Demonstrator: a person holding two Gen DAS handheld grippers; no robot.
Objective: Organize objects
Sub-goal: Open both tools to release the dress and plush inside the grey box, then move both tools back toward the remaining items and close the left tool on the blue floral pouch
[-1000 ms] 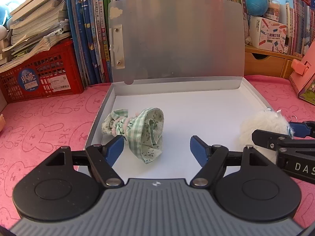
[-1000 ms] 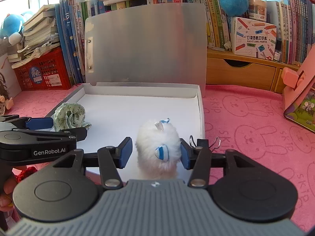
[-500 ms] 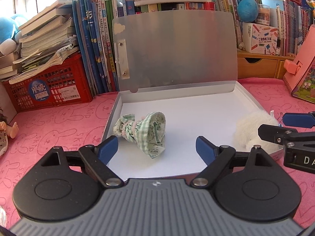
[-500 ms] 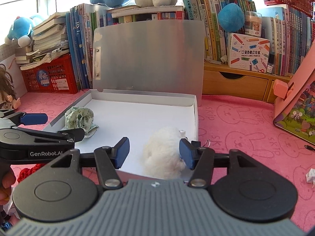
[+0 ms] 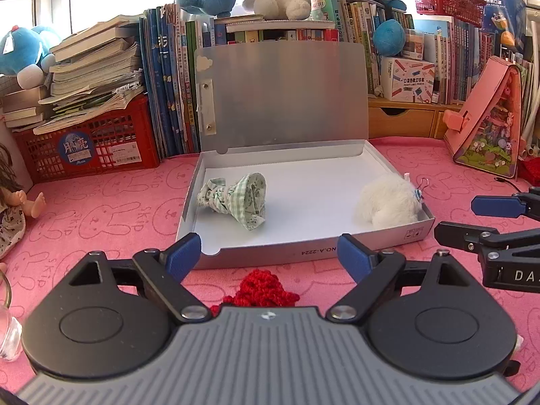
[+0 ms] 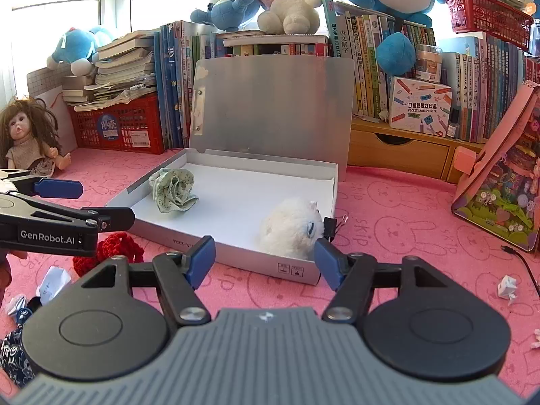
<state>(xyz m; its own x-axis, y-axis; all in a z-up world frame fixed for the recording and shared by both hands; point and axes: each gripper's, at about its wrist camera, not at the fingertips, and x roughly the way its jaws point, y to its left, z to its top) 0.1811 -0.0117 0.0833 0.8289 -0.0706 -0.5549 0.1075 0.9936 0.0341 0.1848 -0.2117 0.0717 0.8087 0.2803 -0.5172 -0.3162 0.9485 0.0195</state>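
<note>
Tools: left tool (image 5: 268,253) and right tool (image 6: 265,258), jaws just opening, both wide and empty. Cloth bundle (image 5: 236,199) and white plush (image 6: 290,231) lie apart in the box (image 5: 303,253).

Home, likely child's room or study corner. Evidence: rows of books (image 6: 378,64) packed upright across top of frame; plush toys (image 6: 287,0) sitting on top of them; doll (image 6: 28,141) seated at left edge; red plastic crate (image 5: 84,141) at left under stacked workbooks; wooden drawer unit (image 6: 398,150) right of centre; pink bunny-print mat (image 6: 405,236) covering surface; pink toy house (image 6: 503,189) at right edge; bright window, upper left.
</note>
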